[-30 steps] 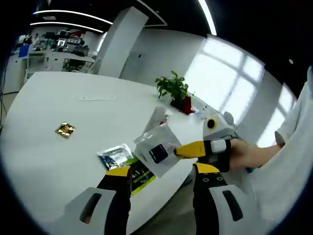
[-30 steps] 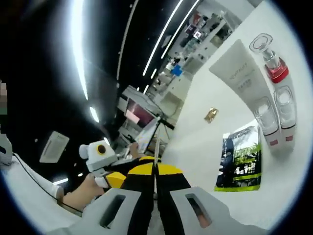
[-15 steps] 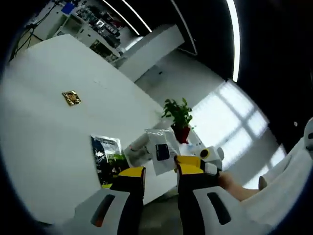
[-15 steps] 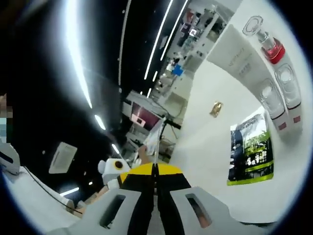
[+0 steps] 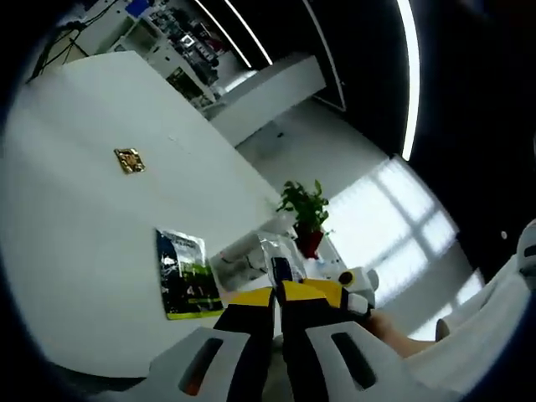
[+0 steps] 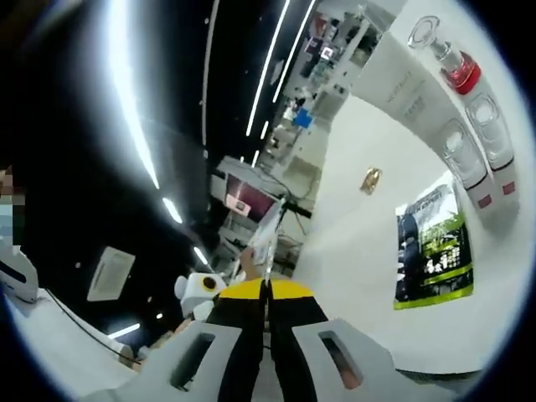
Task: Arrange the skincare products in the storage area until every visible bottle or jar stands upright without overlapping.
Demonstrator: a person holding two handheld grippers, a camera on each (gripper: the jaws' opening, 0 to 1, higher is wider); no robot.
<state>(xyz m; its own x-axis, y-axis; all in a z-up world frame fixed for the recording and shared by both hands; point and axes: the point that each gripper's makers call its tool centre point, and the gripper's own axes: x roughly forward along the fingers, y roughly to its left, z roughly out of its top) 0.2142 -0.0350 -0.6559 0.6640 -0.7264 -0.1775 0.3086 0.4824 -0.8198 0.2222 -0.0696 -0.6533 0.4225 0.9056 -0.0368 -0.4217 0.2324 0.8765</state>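
Both grippers pinching same clear sachet [image 5: 275, 261]: left gripper [image 5: 277, 295] and right gripper [image 6: 267, 289] jaws clamped on it. Green packet [image 5: 186, 274] lying left of left gripper on table [image 5: 75, 218].

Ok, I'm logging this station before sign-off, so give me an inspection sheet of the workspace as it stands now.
Surface: white table, mostly bare.
Job's things: white tube, red-collared bottle and two clear-capped tubes lying flat side by side; none upright.
Clutter: green-and-black sachet lying flat; small gold packet apart from it.
Grippers: left gripper and right gripper both have jaws closed on one clear sachet held off the table.
Cables: nothing seen.
Surroundings: potted plant, bright windows, ceiling light strips, shelving beyond the table.
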